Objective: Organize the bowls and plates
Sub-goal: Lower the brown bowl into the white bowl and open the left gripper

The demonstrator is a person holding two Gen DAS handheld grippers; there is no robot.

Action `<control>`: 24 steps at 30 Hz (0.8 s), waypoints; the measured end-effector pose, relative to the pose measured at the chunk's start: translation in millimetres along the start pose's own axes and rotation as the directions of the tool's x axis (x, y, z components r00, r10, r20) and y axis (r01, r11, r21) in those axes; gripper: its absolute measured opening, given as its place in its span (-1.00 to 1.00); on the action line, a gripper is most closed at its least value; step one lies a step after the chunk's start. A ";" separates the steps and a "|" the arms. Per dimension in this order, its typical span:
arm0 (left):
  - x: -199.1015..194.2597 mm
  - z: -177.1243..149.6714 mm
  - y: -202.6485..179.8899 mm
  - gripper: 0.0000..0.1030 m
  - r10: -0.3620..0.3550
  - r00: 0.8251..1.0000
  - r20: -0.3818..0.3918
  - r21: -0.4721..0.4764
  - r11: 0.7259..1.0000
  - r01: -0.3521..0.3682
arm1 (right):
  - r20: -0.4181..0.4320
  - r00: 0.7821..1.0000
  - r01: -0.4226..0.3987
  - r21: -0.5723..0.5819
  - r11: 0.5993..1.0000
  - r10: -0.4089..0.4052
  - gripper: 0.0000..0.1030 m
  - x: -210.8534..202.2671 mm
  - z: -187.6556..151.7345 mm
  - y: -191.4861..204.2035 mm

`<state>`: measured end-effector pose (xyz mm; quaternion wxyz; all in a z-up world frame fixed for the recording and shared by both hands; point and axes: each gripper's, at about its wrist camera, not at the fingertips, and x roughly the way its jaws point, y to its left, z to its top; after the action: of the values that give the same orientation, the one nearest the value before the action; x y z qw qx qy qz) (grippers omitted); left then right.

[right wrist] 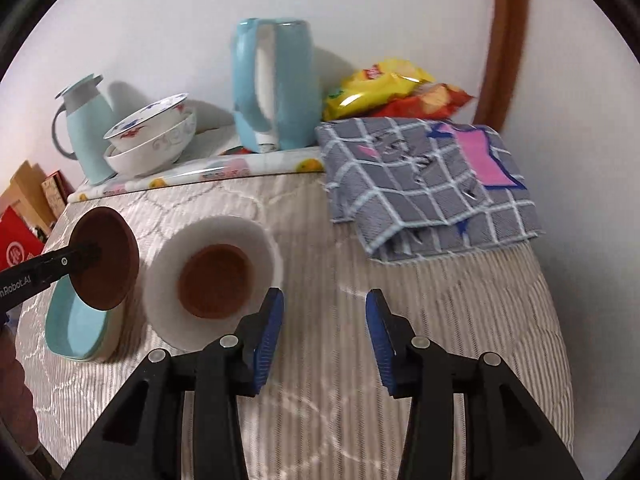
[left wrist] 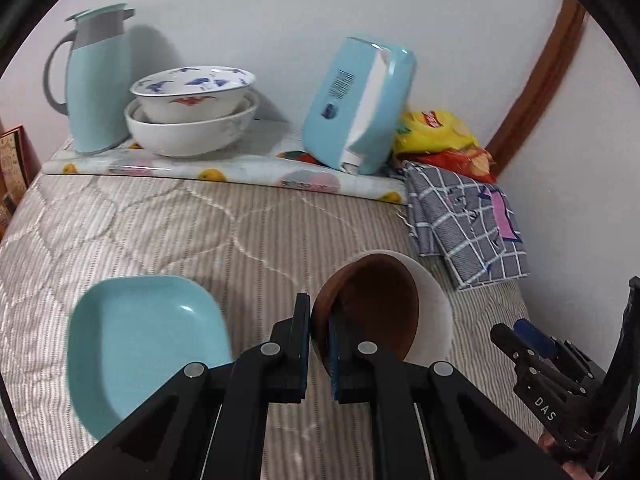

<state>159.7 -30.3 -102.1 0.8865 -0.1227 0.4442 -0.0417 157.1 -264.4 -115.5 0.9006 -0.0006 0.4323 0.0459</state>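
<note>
I have the left gripper (left wrist: pixel 320 344) clamped on the rim of a small brown bowl (left wrist: pixel 372 308), held tilted in the air above the bed (left wrist: pixel 200 232), and the grip is only a thin pinch on one edge, so my first worry is that the bowl pivots or slips out if I swing it quickly. In the right wrist view it hangs over the near edge of the turquoise dish (right wrist: pixel 76 332) at the left; a drop there would strike the dish or roll on the soft quilt. The right gripper (right wrist: pixel 324 336) has its jaws apart with nothing between them, just to the right of the white bowl (right wrist: pixel 212 276), whose inside is brown. Its left finger is very near that bowl's rim, so a careless sweep could nudge or tip it. The far stack of patterned bowls (left wrist: pixel 192 116) sits on a shelf board beside the pale blue jug (left wrist: pixel 96 80) and a leaning blue box (left wrist: pixel 360 108). Reaching there with a tilted bowl risks knocking the box over or unsettling the stack.
</note>
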 end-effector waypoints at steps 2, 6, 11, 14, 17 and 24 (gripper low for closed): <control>4.9 -0.4 -9.2 -0.84 -0.004 1.000 -0.007 0.014 1.000 0.004 | -0.003 1.000 0.005 0.024 1.000 -0.005 -0.17 -0.6 -3.9 -11.1; 17.1 -1.2 -23.6 -0.84 -0.010 1.000 -0.026 0.029 1.000 0.011 | -0.011 1.000 0.000 0.072 0.997 0.001 -0.17 1.5 -12.4 -32.3; 29.9 -2.1 -30.7 -0.84 -0.009 0.999 -0.049 0.034 0.999 0.010 | -0.028 1.000 0.005 0.105 0.994 -0.003 -0.17 9.3 -20.9 -47.4; 38.6 -2.3 -31.4 -0.84 -0.003 0.998 -0.064 0.035 0.999 0.006 | -0.032 0.999 0.018 0.116 0.993 -0.014 -0.17 13.3 -23.8 -51.9; 45.0 -1.5 -31.2 -0.84 0.001 0.997 -0.073 0.033 0.999 0.002 | -0.031 0.999 0.014 0.118 0.993 -0.011 -0.17 15.3 -25.1 -53.3; 57.3 1.8 -31.1 -0.84 0.014 0.996 -0.088 0.031 0.999 -0.011 | -0.018 1.000 0.013 0.096 0.995 -0.012 -0.17 12.9 -24.1 -49.6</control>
<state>196.7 -70.4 -137.7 0.8682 -0.1042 0.4828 -0.0483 150.4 -313.8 -142.5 0.8961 0.0395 0.4417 0.0195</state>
